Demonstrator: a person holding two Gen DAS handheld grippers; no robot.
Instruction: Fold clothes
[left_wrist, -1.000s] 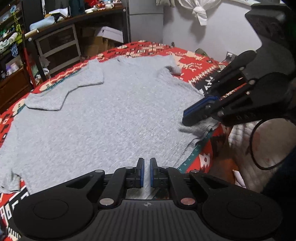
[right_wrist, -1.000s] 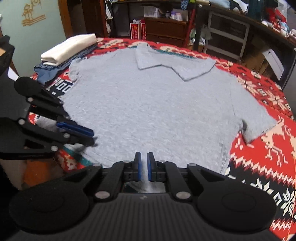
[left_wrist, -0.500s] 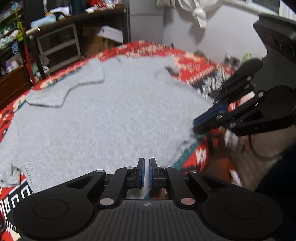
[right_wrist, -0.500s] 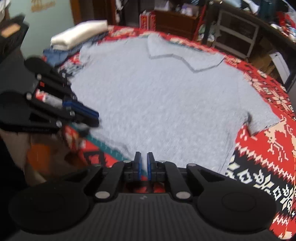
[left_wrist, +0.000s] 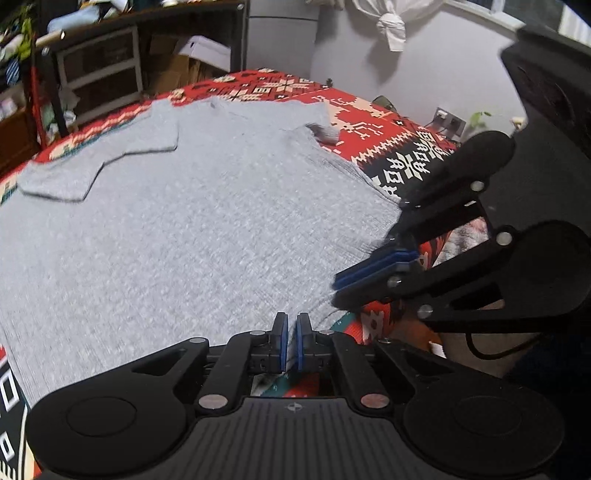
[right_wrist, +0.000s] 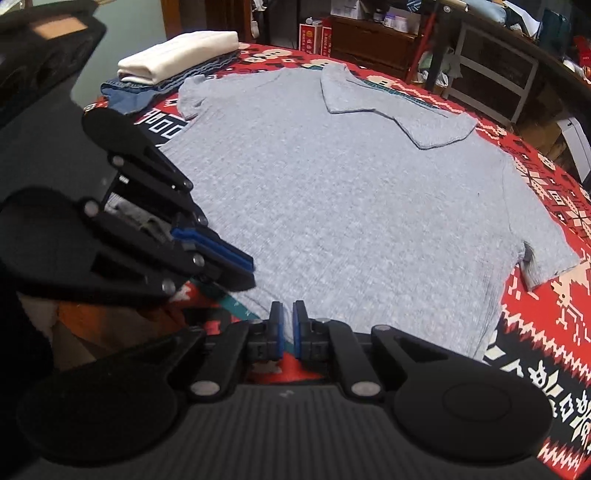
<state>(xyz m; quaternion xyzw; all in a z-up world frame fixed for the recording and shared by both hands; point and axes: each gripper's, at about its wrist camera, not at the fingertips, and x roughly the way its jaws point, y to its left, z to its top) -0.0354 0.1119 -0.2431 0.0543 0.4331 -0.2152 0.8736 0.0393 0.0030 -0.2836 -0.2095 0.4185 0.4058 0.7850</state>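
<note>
Left tongs (left_wrist: 290, 345): sitting narrowed at the near hem of the grey shirt (left_wrist: 177, 236); whether cloth is lying between the pads I cannot tell.
Right tongs (right_wrist: 288, 334): hovering at the same hem, jaws narrowed, with only a sliver of teal trim and red showing in the gap; a grip cannot be confirmed.
Shirt: lying flat, collar away from the person, one sleeve already folded in.
Risk: if either pair is pinching only one layer or nothing, lifting is likely to drag the hem askew and crumple the fold; uneven pulling may also slide the shirt over the cloth.
Surface: a red patterned blanket (right_wrist: 546, 321) is covering it.
Room: folded clothes (right_wrist: 177, 55) are stacking up at the far edge; cluttered shelves (left_wrist: 99, 74) are standing behind.
</note>
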